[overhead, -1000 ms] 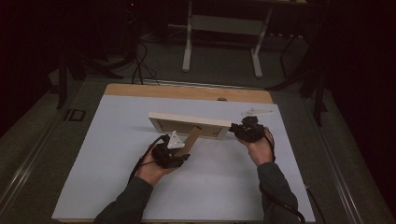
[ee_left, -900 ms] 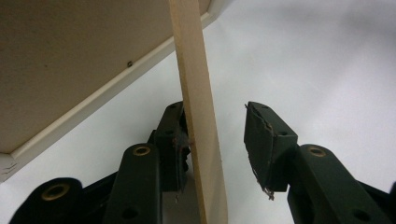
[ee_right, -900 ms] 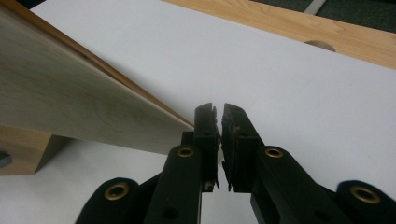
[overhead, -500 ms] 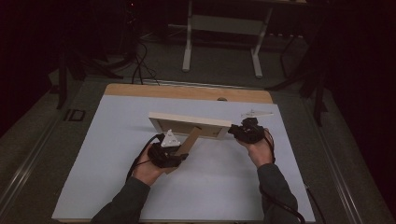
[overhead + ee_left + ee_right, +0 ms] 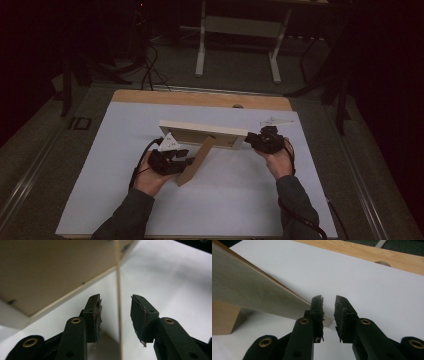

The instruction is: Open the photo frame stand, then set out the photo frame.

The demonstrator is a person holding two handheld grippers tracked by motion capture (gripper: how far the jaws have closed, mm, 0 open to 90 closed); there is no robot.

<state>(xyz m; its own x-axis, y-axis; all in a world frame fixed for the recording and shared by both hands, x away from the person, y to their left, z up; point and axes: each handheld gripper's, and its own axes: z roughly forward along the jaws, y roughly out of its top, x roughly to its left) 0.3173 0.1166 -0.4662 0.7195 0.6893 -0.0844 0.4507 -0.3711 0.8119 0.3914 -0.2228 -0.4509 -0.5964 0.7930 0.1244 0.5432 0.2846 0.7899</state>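
Note:
A pale wooden picture frame (image 5: 200,131) stands on edge mid-table, its brown back (image 5: 50,270) toward me. Its brown easel stand (image 5: 197,162) slants out toward the near left. My left gripper (image 5: 187,157) straddles that stand. In the left gripper view (image 5: 116,300) the stand's thin edge (image 5: 117,277) runs between the pads with a gap on each side, the jaws having just closed a little. My right gripper (image 5: 248,141) is at the frame's right end. Its jaws (image 5: 329,298) have just been opening and stand narrowly apart, with the frame's (image 5: 249,290) corner reaching into the gap.
A white sheet (image 5: 225,200) covers the wooden table, whose bare far strip (image 5: 200,99) has a round hole (image 5: 238,106). Beyond the table stand a pale desk frame (image 5: 200,50) and floor cables (image 5: 147,75). Dark floor surrounds the table.
The stand's lower end now reaches farther toward me than a second ago, and my left hand has shifted slightly with it. The right hand has stayed at the frame's right end.

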